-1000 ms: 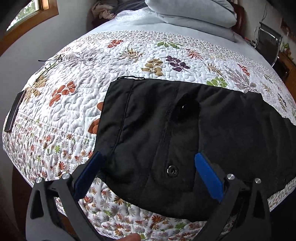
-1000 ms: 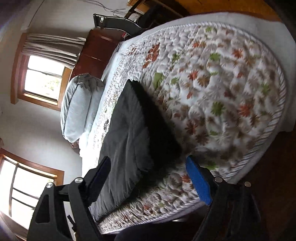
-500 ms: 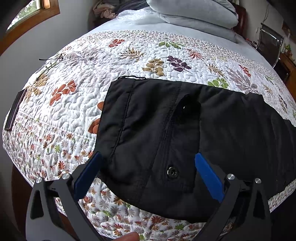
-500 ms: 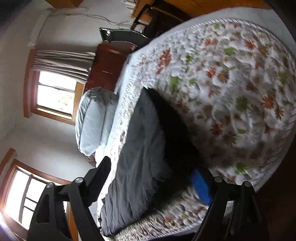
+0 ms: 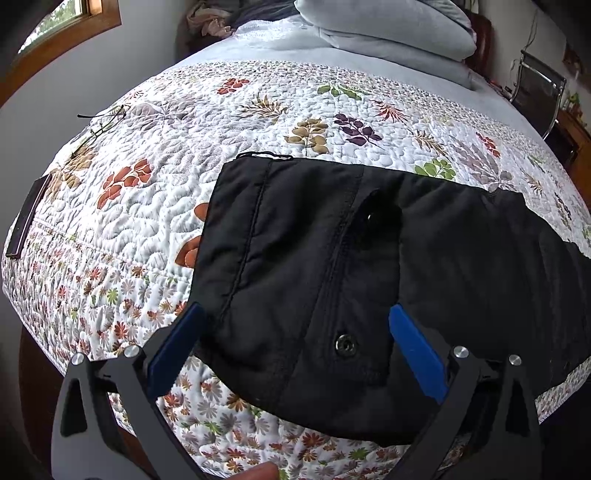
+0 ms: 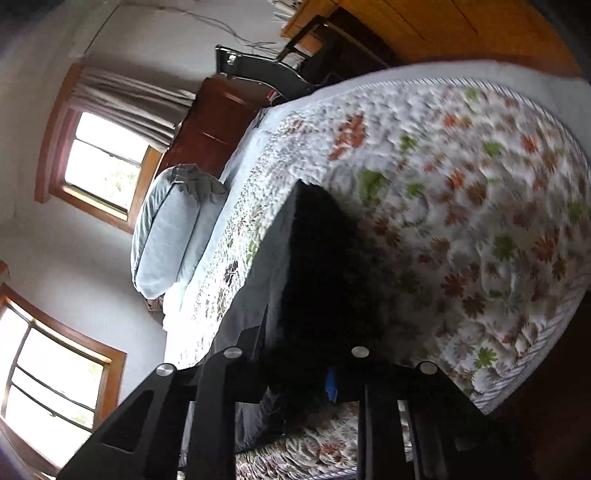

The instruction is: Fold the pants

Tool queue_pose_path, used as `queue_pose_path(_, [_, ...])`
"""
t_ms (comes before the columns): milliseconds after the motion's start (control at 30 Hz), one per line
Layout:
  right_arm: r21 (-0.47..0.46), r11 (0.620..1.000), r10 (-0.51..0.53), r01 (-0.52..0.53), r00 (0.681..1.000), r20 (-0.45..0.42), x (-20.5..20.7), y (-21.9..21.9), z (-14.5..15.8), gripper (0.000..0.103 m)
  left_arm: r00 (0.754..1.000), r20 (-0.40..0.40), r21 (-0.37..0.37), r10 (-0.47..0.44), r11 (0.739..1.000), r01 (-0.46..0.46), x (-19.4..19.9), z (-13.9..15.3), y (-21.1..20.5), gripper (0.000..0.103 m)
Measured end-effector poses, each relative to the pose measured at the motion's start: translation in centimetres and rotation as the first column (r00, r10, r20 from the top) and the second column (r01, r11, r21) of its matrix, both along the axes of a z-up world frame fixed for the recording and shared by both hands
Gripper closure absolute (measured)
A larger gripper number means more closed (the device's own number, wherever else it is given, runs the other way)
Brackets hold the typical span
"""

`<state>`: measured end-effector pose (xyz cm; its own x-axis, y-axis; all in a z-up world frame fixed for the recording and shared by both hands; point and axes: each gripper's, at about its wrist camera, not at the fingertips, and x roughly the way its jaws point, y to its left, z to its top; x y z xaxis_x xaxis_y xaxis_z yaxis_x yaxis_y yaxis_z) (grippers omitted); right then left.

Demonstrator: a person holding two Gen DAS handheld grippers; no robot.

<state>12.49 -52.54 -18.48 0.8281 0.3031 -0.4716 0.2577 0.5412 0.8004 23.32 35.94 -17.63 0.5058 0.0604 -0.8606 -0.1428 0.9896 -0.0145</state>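
Observation:
Black pants point(image 5: 369, 266) lie flat across a floral quilt point(image 5: 192, 122) on a bed, waistband with a metal snap point(image 5: 345, 345) toward me in the left wrist view. My left gripper point(image 5: 291, 332) is open, its blue-padded fingers point(image 5: 413, 350) straddling the waistband near the bed's front edge. In the right wrist view my right gripper point(image 6: 295, 380) is shut on the hem end of the pants point(image 6: 317, 266), the dark cloth bunched between its jaws.
Grey pillows point(image 5: 384, 26) are stacked at the head of the bed. Eyeglasses point(image 5: 101, 123) and a dark flat device point(image 5: 27, 218) lie on the quilt's left side. A chair point(image 5: 535, 85) and wooden furniture point(image 6: 221, 118) stand beyond the bed's far side.
My right gripper moved in onto the pants' end and closed on the cloth. My left gripper stayed open over the waistband, barely shifting.

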Motion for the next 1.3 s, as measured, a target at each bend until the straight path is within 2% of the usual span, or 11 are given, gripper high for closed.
queue_pose_path(200, [-0.093, 0.995, 0.031, -0.029, 0.999, 0.022, 1.6, 2.1, 4.3, 0.082, 1.0, 0.013, -0.021, -0.001, 1.0, 0.001, -0.2, 0.2, 0.3, 0.003])
queue_pose_path(400, [-0.211, 0.973, 0.104, -0.09, 0.993, 0.059, 2.9, 5.0, 9.6, 0.082, 1.0, 0.024, -0.042, 0.002, 0.999, -0.001, -0.1, 0.4, 0.4, 0.003])
queue_pose_path(600, [-0.327, 0.932, 0.195, -0.158, 0.977, 0.084, 3.8, 9.1, 14.1, 0.082, 0.999, 0.044, -0.08, 0.003, 0.997, 0.001, -0.3, 0.7, 0.9, 0.003])
queue_pose_path(733, [-0.435, 0.875, 0.272, -0.213, 0.959, 0.078, 4.4, 13.0, 16.9, 0.082, 0.998, 0.057, -0.096, -0.004, 0.995, 0.01, -0.5, 0.9, 1.1, 0.003])
queue_pose_path(800, [-0.495, 0.836, 0.307, -0.235, 0.949, 0.067, 4.6, 15.1, 18.0, 0.082, 0.998, 0.061, -0.097, -0.007, 0.995, 0.013, -0.6, 1.0, 1.1, 0.003])
queue_pose_path(900, [-0.592, 0.758, 0.371, -0.275, 0.928, 0.043, 5.2, 18.9, 19.7, 0.082, 0.998, 0.067, -0.098, -0.012, 0.995, 0.019, -0.7, 1.1, 1.1, 0.003])
queue_pose_path(1000, [-0.699, 0.644, 0.43, -0.311, 0.903, -0.005, 5.7, 23.5, 20.8, 0.082, 0.997, 0.074, -0.105, -0.013, 0.994, 0.021, -0.9, 1.2, 1.2, 0.003])
queue_pose_path(1033, [-0.736, 0.595, 0.449, -0.322, 0.893, -0.028, 5.9, 25.4, 21.0, 0.082, 0.997, 0.077, -0.106, -0.013, 0.994, 0.021, -1.0, 1.3, 1.2, 0.003])
queue_pose_path(1200, [-0.803, 0.448, 0.552, -0.393, 0.828, -0.098, 6.9, 33.5, 21.2, 0.082, 0.996, 0.094, -0.129, -0.011, 0.991, 0.023, -1.4, 1.5, 1.6, 0.003])
queue_pose_path(1300, [-0.816, 0.391, 0.589, -0.426, 0.797, -0.134, 7.8, 37.1, 20.2, 0.082, 0.995, 0.1, -0.147, -0.008, 0.989, 0.023, -1.5, 1.5, 1.9, 0.003])
